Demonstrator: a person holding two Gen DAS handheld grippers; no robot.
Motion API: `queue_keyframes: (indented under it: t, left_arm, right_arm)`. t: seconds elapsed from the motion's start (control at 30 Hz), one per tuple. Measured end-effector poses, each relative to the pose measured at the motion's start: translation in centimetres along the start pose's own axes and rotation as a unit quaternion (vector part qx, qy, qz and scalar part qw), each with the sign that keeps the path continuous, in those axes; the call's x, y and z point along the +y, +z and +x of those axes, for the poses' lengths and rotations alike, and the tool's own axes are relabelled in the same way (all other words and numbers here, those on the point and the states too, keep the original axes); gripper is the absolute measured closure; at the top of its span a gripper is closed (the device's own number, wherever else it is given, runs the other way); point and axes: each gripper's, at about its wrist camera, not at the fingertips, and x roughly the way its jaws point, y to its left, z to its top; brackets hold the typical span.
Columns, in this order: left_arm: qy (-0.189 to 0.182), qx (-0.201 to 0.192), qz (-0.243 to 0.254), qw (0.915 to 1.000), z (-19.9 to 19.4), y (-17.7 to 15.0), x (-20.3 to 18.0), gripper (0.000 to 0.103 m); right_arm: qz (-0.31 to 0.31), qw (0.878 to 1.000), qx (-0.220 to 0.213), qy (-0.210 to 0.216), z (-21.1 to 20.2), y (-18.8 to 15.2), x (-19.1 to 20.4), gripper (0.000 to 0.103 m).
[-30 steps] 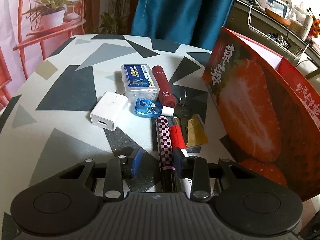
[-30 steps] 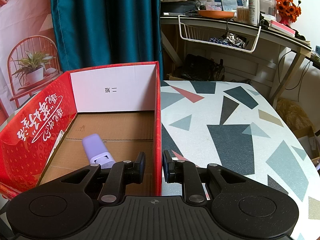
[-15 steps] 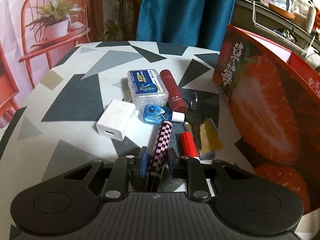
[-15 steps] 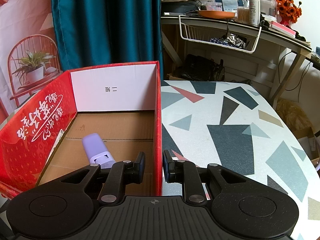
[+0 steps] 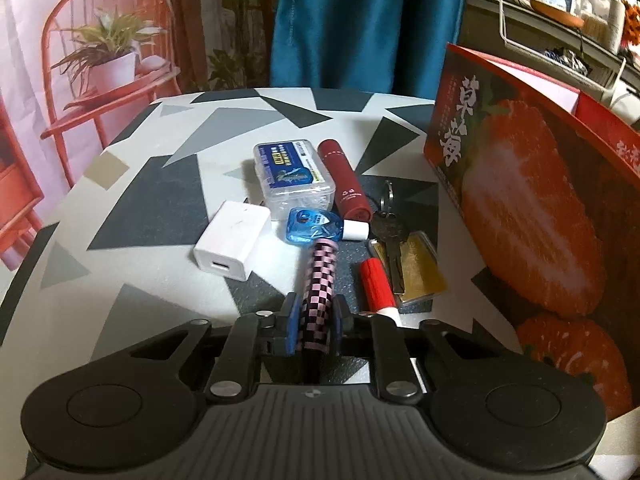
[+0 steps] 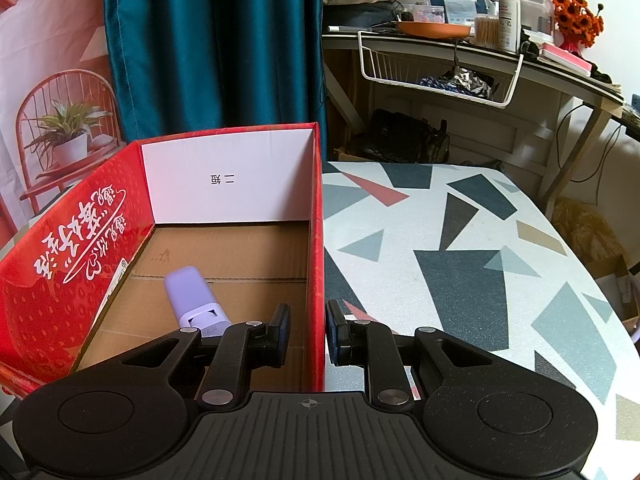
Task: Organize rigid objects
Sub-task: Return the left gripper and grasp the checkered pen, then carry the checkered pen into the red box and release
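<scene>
My left gripper (image 5: 314,320) is shut on the near end of a pink-and-black checkered pen (image 5: 320,276), whose far tip points at a small blue bottle (image 5: 314,229). Around it on the table lie a white charger (image 5: 234,246), a clear box with a blue label (image 5: 294,174), a dark red tube (image 5: 346,190), keys (image 5: 390,232), a gold card (image 5: 420,272) and a red marker (image 5: 376,290). The red strawberry box (image 5: 540,220) stands to the right. My right gripper (image 6: 308,330) straddles that box's right wall (image 6: 316,240), narrowly open. A lilac device (image 6: 192,296) lies inside.
The patterned table (image 6: 460,260) stretches to the right of the box. Behind the table hang a teal curtain (image 6: 212,48) and a printed backdrop. A cluttered desk with a white wire basket (image 6: 440,72) stands at the back right.
My left gripper closed on the checkered pen, which now tilts slightly left between the fingers. The left view has drawn back a little. The right gripper has not moved.
</scene>
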Motion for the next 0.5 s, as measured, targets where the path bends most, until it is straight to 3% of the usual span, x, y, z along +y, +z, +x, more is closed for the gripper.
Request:
queue_keyframes:
  t: [0.23,0.5]
  left_arm:
    - [-0.008,-0.001,-0.035,0.9994,-0.8,0.2,1.0,0.086]
    - [-0.06,-0.043,-0.04,0.9965,-3.5,4.8,0.1,0.086]
  right_arm:
    - [0.0,1.0,0.0,0.0,0.0,0.0,0.0,0.084]
    - [0.0,1.0,0.0,0.0,0.0,0.0,0.0,0.084]
